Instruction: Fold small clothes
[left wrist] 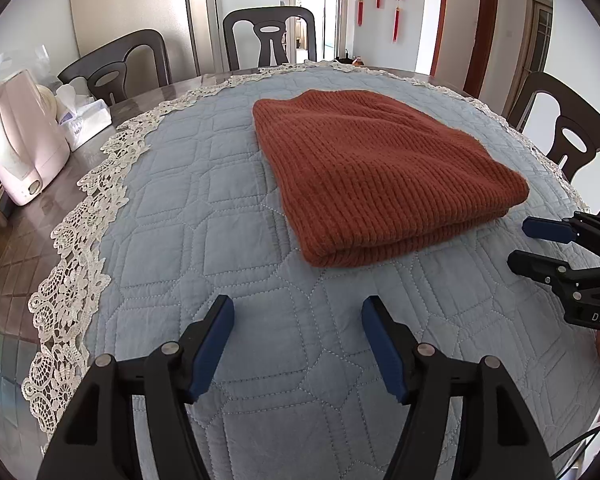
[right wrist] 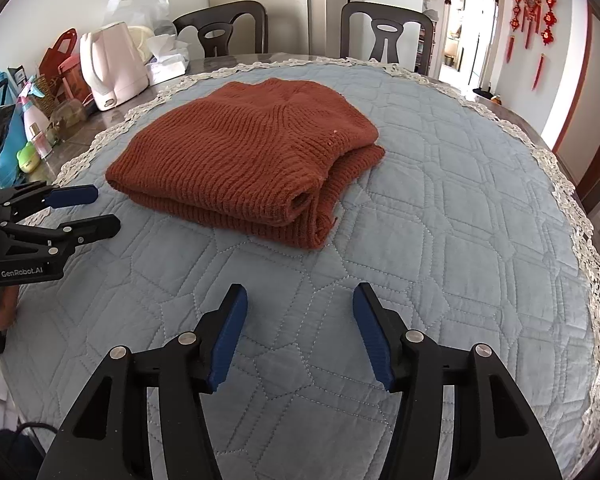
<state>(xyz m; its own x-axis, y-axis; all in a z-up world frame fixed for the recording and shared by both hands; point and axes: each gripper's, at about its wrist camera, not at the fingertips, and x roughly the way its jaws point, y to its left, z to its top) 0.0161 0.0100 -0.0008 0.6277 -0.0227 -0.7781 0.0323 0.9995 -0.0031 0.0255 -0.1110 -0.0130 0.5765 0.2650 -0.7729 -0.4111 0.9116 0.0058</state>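
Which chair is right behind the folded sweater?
In the left wrist view, the middle chair, straight across the table beyond the rust-brown knitted sweater. The left chair stands by the pink kettle; the right chair sits at the table's right edge.

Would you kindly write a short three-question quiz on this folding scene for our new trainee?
1. True or false: the left gripper is shut on the rust sweater.
2. The sweater lies on: A) a chair B) the blue quilted mat C) the floor.
3. Fill in: beside the pink kettle sits a ____ box.

Key: 1 false, both it and the right gripper are open; 2 B; 3 tissue.
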